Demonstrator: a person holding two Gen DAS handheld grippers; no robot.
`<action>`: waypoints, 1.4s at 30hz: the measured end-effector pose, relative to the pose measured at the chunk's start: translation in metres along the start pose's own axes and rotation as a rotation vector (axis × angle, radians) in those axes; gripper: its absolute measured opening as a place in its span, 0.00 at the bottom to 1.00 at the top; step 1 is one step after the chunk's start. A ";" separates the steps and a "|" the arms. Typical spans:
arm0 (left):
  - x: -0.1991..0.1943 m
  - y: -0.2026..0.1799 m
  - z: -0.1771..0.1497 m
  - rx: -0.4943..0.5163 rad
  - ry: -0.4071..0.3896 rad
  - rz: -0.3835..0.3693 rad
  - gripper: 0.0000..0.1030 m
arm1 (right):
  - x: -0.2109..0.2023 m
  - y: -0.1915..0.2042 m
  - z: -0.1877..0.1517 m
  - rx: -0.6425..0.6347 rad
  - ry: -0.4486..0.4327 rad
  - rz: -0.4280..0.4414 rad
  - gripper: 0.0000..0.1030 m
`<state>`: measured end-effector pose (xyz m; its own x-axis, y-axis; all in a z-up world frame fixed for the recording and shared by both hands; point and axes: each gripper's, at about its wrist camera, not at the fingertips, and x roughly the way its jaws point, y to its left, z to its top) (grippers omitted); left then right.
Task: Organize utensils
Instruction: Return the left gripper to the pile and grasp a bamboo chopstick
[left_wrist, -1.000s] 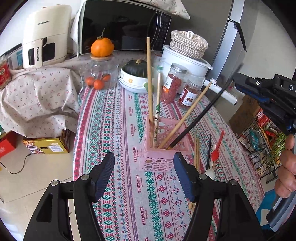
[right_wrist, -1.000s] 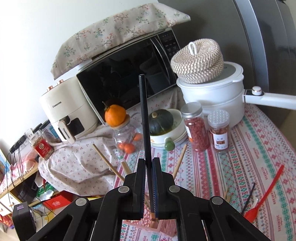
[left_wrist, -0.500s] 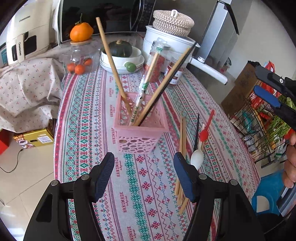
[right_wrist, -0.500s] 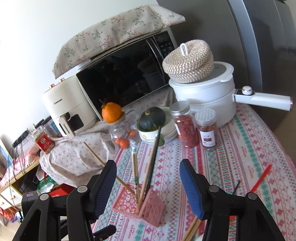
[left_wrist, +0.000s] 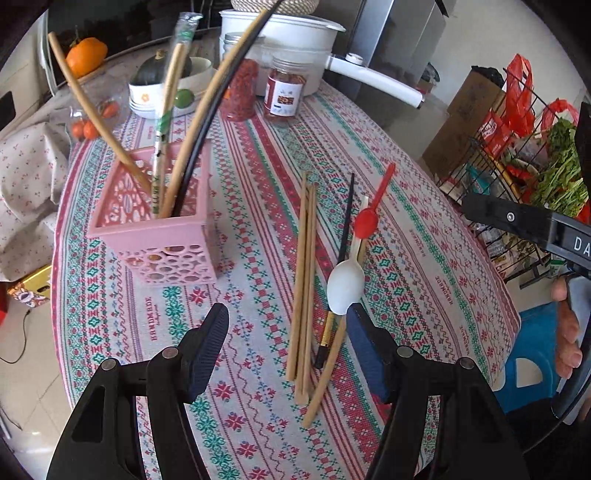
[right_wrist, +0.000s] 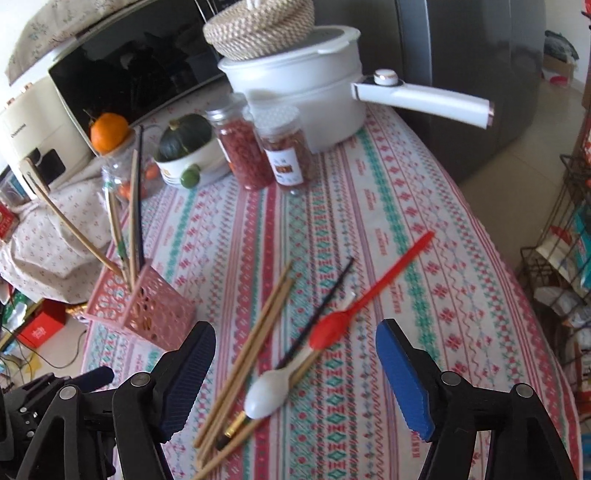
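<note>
Since a second ago, the right claw (right_wrist: 295, 373) has let go of the black chopstick (left_wrist: 207, 122), which now stands in the pink holder (left_wrist: 162, 236). Its jaws are opening, with nothing pressed between them. Both claws have dipped lower over the counter (left_wrist: 424, 236), so the loose utensils look bigger and closer than before. The left claw (left_wrist: 288, 350) is as wide open as it was, and it holds nothing.

Close under both claws, near the front edge of the counter, lies a bunch of wooden chopsticks (left_wrist: 304, 280), side by side and touching. Just beside them lies a white spoon (left_wrist: 345, 282) with its bowl toward the front edge. A second black chopstick (left_wrist: 345, 229) runs under the spoon, so part of it is hidden. A red spoon (left_wrist: 369, 218) lies on top of the white spoon's handle, with its thin handle pointing to the far side.

Farther back, near the left edge of the counter, the pink holder has several wooden chopsticks, one wrapped pair and the black chopstick leaning in it. Their bottom ends are hidden inside it.

At the far edge stand two jars (right_wrist: 266, 147) of red stuff, a bowl with a green squash (right_wrist: 186, 136), and a white pot (right_wrist: 314, 99). The woven lid on the pot is cut off at the top of both views. In the left view, part of a hand (left_wrist: 569, 332) shows at the right edge.
</note>
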<state>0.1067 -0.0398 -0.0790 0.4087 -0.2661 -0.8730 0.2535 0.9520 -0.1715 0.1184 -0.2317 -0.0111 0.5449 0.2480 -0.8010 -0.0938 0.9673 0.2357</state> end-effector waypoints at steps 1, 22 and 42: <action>0.004 -0.004 0.001 0.007 0.006 0.000 0.67 | 0.003 -0.005 -0.002 0.002 0.017 -0.011 0.75; 0.093 -0.024 0.067 0.027 0.032 0.115 0.11 | 0.027 -0.081 -0.022 0.105 0.192 -0.096 0.79; 0.110 -0.018 0.072 0.037 0.096 0.104 0.06 | 0.042 -0.097 -0.022 0.122 0.227 -0.110 0.79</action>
<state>0.2104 -0.0971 -0.1392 0.3488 -0.1485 -0.9254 0.2471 0.9670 -0.0621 0.1325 -0.3141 -0.0797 0.3439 0.1604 -0.9252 0.0641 0.9790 0.1936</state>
